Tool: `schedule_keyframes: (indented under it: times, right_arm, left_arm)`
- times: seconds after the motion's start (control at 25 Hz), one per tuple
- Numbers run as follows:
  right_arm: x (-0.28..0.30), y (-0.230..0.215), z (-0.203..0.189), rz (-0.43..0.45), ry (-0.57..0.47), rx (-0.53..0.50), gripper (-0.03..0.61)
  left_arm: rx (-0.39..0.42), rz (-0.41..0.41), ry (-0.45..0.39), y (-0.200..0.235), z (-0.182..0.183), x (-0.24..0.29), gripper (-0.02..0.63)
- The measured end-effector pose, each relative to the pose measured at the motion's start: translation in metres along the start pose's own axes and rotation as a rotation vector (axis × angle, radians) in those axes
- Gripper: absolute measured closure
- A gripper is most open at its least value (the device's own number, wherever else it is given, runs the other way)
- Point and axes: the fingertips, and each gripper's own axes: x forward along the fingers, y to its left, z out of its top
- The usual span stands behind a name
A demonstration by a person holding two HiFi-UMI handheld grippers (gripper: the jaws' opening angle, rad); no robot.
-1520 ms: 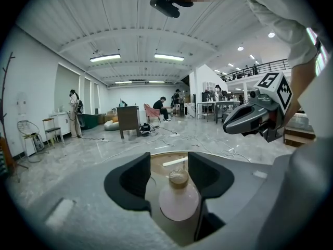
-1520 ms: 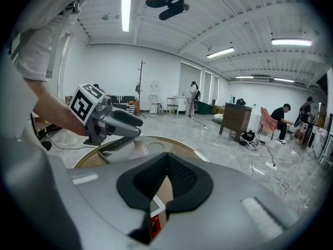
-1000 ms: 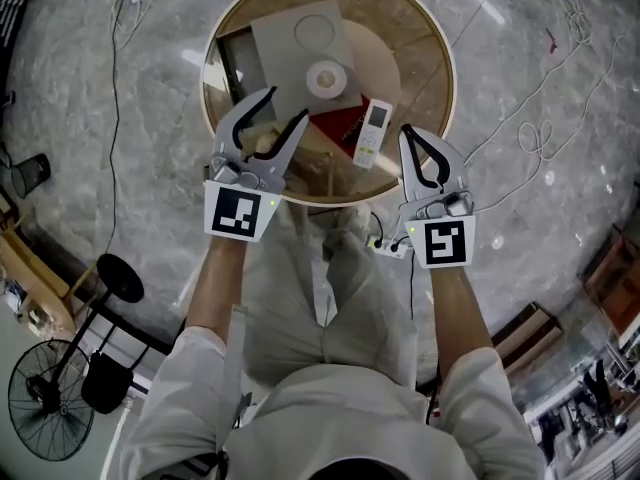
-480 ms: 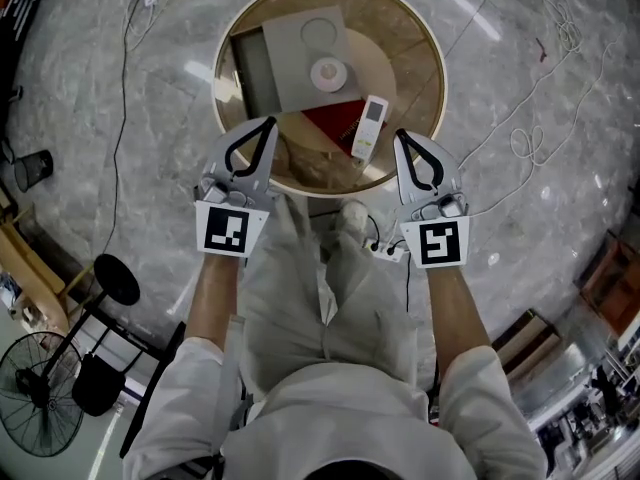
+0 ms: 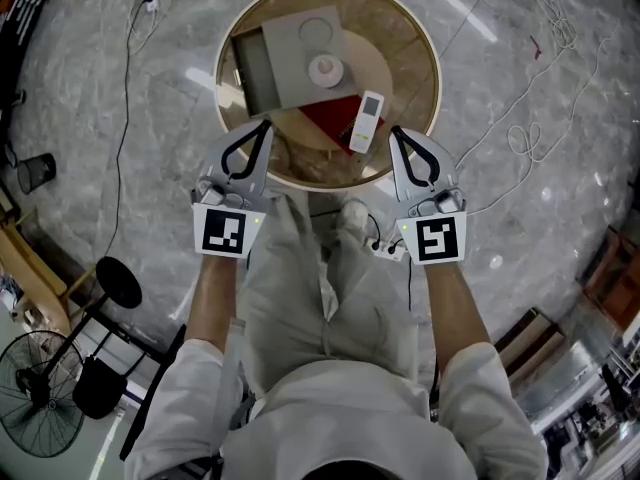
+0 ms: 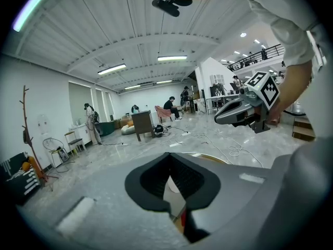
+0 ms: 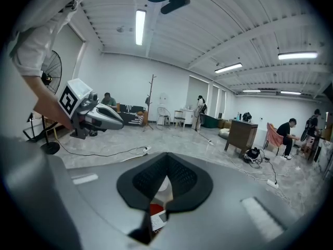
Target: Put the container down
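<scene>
A flat grey container (image 5: 290, 58) lies on the round wooden table (image 5: 420, 48), with a white round object (image 5: 326, 69) on top of it. A red book (image 5: 330, 120) and a white remote (image 5: 367, 121) lie beside them. My left gripper (image 5: 263, 126) is shut and empty over the table's near edge, short of the container. My right gripper (image 5: 396, 132) is also shut and empty, just right of the remote. In the left gripper view the closed jaws (image 6: 169, 159) point over the table, with the right gripper (image 6: 244, 111) beyond. The right gripper view shows its shut jaws (image 7: 166, 159) and the left gripper (image 7: 96, 116).
Cables (image 5: 530, 138) trail over the marble floor around the table, and a power strip (image 5: 385, 246) lies by the person's feet. A fan (image 5: 40, 408) and a black stool (image 5: 118, 280) stand at the lower left. People, desks and chairs fill the room's far side.
The left gripper's jaws went from wide open to shut with nothing in them. Both grippers drew back slightly toward the table's near edge.
</scene>
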Motion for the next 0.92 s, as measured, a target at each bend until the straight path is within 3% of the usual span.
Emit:
schedule_keyframes:
  times: [0.92]
  right_arm:
    - [-0.021,-0.003,0.006,-0.008,0.007,-0.02,0.574]
  left_arm:
    - [0.004,-0.022,0.005,-0.018,0.01,-0.006,0.606]
